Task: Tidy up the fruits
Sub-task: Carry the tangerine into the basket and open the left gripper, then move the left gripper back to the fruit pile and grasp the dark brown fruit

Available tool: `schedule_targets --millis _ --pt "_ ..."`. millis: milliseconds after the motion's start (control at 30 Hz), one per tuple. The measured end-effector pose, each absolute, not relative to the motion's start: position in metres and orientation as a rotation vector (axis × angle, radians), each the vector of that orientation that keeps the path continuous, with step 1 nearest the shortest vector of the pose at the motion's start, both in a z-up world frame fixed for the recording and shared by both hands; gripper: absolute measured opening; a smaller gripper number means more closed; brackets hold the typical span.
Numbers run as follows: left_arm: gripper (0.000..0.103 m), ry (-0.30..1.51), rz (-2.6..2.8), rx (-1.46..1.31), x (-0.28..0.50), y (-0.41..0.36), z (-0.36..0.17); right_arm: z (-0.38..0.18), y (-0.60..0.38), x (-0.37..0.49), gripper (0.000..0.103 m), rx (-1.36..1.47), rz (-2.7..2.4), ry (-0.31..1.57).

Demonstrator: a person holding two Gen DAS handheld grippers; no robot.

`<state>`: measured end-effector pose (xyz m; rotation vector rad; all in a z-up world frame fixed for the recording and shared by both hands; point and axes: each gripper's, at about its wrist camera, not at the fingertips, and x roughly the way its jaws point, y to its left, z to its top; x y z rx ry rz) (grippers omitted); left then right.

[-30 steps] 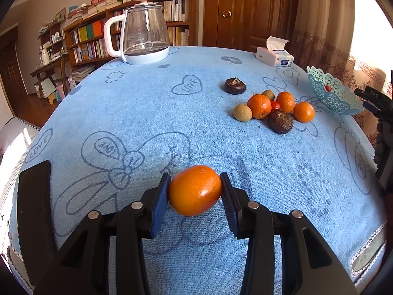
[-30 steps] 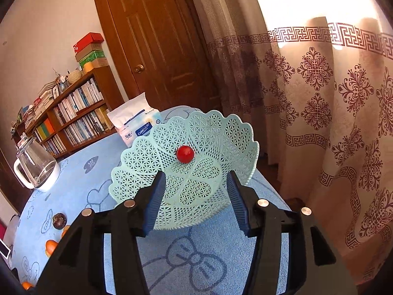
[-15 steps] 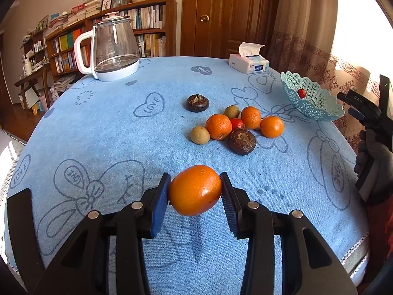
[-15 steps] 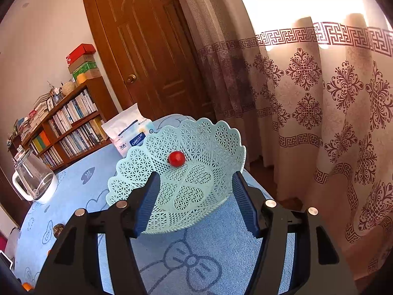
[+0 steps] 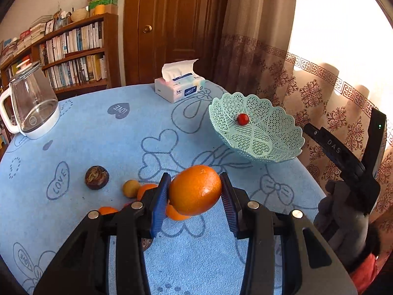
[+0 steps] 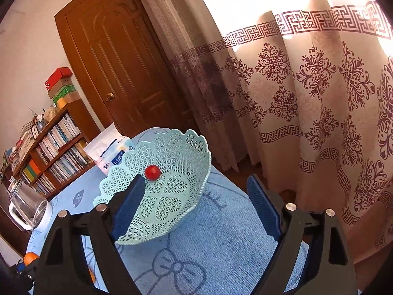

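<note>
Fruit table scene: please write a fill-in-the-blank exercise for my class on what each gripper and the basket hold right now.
1. The left gripper is shut on a round ____ fruit.
2. The pale green lattice plastic basket holds one small ____ fruit.
3. The right gripper stands ____, with nothing held.
4. The white tissue pack lies on the ____ tablecloth.

Missing words: orange; red; open; blue

A tomato point(image 5: 243, 119) is held in the basket point(image 5: 270, 142), which is set on the table point(image 5: 103, 135) right of the tissue box point(image 5: 180, 91); a kettle point(image 5: 32, 105) is placed far left.
</note>
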<state>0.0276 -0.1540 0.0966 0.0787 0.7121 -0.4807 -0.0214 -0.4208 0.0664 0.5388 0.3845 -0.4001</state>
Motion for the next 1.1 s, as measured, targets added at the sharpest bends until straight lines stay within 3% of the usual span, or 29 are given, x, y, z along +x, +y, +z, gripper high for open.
schedule_targets --millis 600,633,700,733,1100 --pt "0.042 0.747 -0.594 0.188 0.081 -0.264 0.073 0.065 -0.433 -0.022 0.092 0.6 -0.412 0.373" --pt "0.044 0.744 -0.59 0.191 0.082 -0.265 0.072 0.065 -0.433 -0.021 0.092 0.599 -0.412 0.373" --pt "0.08 0.723 -0.581 0.182 0.082 -0.263 0.075 0.065 -0.434 -0.022 0.092 0.602 -0.419 0.369" --pt "0.086 0.699 -0.575 0.167 0.08 -0.259 0.078 0.065 -0.435 -0.022 0.092 0.606 -0.425 0.366" --pt "0.09 0.653 -0.472 0.136 0.065 -0.217 0.082 0.07 -0.439 -0.034 0.097 0.592 -0.475 0.301"
